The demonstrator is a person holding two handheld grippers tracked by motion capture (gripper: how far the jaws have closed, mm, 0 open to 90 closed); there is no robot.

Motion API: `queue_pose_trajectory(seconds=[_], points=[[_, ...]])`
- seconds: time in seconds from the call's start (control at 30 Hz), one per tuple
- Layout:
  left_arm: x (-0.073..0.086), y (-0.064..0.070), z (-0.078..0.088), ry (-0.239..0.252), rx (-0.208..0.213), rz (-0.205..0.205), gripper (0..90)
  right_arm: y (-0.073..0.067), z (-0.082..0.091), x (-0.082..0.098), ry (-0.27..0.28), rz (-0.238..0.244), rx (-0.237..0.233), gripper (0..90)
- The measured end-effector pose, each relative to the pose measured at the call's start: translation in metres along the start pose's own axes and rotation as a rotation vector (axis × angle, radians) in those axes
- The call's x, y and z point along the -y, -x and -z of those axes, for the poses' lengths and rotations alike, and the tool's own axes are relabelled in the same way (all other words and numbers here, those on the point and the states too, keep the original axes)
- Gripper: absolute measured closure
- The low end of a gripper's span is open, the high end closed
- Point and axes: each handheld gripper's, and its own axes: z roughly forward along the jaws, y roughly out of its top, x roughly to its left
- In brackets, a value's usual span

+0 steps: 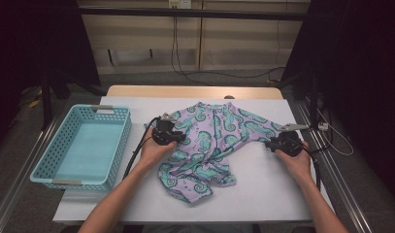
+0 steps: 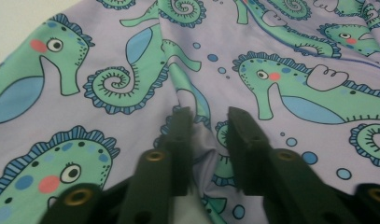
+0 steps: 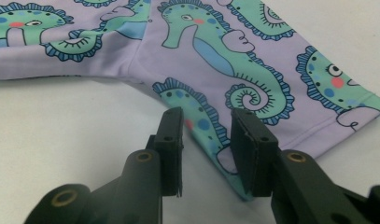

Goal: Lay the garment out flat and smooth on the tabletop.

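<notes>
High view: a lilac seahorse-print romper (image 1: 209,145) lies crumpled on the white tabletop (image 1: 263,194), right of a turquoise basket (image 1: 83,145). The left gripper (image 1: 165,132) rests on the romper's left side; in the left gripper view its fingers (image 2: 178,140) stand a little apart with a raised fold of cloth between them, not pinched. The right gripper (image 1: 284,142) sits at the romper's right sleeve; in the right gripper view its fingers (image 3: 250,154) are spread, straddling the sleeve's edge.
</notes>
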Motion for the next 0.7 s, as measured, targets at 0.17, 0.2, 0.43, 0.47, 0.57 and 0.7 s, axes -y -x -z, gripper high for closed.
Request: queue_pose_trajectory(seconds=[0.17, 0.2, 0.43, 0.47, 0.57, 0.7], points=[[-0.001, 0.002, 0.014, 0.011, -0.034, -0.010, 54.4, 0.000, -0.001, -0.001, 0.002, 0.011, 0.001, 83.5], [0.000, 0.002, 0.017, 0.018, -0.035, -0.006, 51.0, 0.000, -0.001, -0.001, 0.000, 0.013, 0.006, 86.8], [0.009, 0.002, 0.041, 0.063, -0.092, 0.009, 40.1, 0.005, 0.002, 0.000, -0.007, 0.018, 0.030, 89.7], [0.009, 0.002, 0.042, 0.068, -0.091, 0.011, 37.2, 0.007, 0.004, 0.001, -0.008, 0.018, 0.045, 89.8], [0.012, 0.002, 0.048, 0.071, -0.094, 0.015, 32.5, 0.008, 0.004, 0.001, -0.009, 0.025, 0.068, 89.8], [0.016, 0.009, 0.056, 0.077, -0.089, 0.008, 28.1, 0.006, 0.005, 0.001, -0.003, 0.021, 0.058, 83.1]])
